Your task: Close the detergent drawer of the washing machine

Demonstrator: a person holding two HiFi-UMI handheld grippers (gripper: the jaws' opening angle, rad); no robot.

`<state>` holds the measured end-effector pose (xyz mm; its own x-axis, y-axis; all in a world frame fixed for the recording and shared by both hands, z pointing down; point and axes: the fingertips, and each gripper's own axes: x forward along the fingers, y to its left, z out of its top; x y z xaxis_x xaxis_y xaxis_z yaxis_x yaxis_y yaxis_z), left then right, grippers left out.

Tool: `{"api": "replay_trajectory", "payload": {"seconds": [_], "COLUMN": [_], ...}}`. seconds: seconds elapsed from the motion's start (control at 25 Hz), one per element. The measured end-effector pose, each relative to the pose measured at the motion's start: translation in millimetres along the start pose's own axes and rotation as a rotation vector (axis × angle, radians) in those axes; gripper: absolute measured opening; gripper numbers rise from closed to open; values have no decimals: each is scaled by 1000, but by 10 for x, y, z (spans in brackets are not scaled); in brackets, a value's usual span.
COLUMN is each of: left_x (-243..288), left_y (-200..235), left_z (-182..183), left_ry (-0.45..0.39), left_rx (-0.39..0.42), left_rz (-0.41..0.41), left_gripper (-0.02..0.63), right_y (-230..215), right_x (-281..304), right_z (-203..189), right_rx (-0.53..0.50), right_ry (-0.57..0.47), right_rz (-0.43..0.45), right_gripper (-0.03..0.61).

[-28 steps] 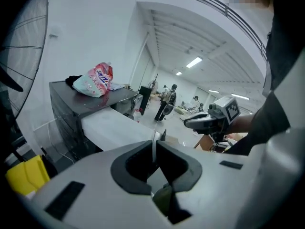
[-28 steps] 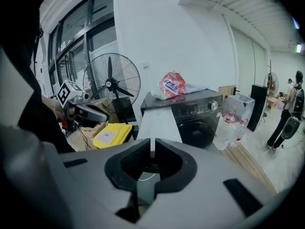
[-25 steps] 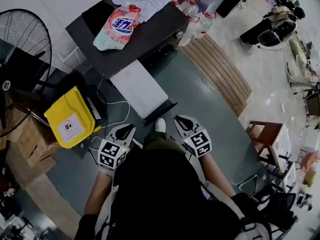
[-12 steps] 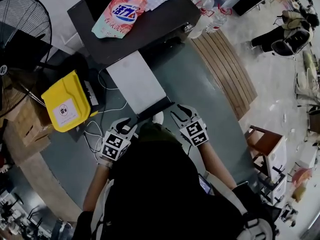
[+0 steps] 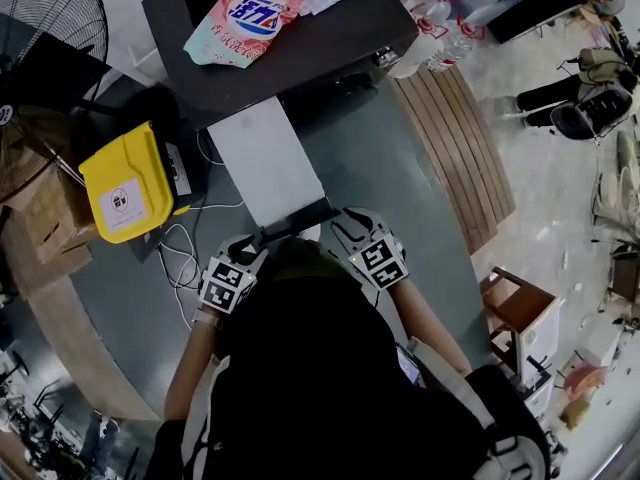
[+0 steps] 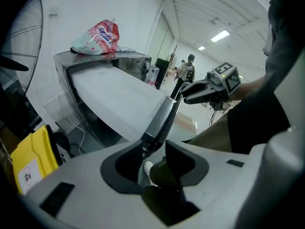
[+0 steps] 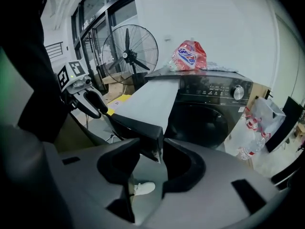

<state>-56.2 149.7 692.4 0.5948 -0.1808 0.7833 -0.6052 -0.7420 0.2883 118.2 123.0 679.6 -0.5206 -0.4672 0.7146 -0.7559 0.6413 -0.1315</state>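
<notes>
The dark washing machine [image 5: 335, 38] is sitting ahead of both tools, its long white detergent drawer [image 5: 268, 163] is sticking far out toward them, and the left gripper [image 5: 248, 245] and right gripper [image 5: 348, 220], whose jaws have just been opening and are standing spread, are each framing its front end without pinching it.

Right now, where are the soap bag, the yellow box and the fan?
soap bag [image 5: 245, 18]: head view, middle of its pink front.
yellow box [image 5: 125, 198]: head view, white label on its top.
fan [image 7: 127, 55]: right gripper view, hub at its centre.
</notes>
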Motion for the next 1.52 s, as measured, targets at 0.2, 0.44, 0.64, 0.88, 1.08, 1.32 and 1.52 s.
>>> {"api": "replay_trajectory", "payload": {"seconds": [0.2, 0.44, 0.64, 0.88, 1.08, 1.32, 1.52], "left_x": [154, 235, 202, 133, 71, 15, 2], "left_y": [-28, -16, -23, -32, -33, 12, 110], "left_z": [-24, -20, 3, 51, 90, 214, 302], "left_ry": [17, 14, 18, 1, -11, -33, -37], "left_rx": [-10, -30, -41, -42, -36, -17, 2], "left_rz": [31, 66, 54, 47, 27, 10, -16], "left_gripper": [135, 114, 106, 101, 98, 92, 87], "right_y": [12, 21, 14, 19, 26, -51, -116], "right_x": [87, 120, 91, 27, -4, -5, 53], "right_z": [3, 3, 35, 120, 169, 307, 413], "right_rx": [-36, -52, -10, -13, -7, -1, 4], "right_ry": [-9, -30, -28, -51, -52, -67, -65], "right_rz": [52, 76, 101, 111, 100, 78, 52], "right_gripper": [141, 124, 121, 118, 116, 117, 117]}}
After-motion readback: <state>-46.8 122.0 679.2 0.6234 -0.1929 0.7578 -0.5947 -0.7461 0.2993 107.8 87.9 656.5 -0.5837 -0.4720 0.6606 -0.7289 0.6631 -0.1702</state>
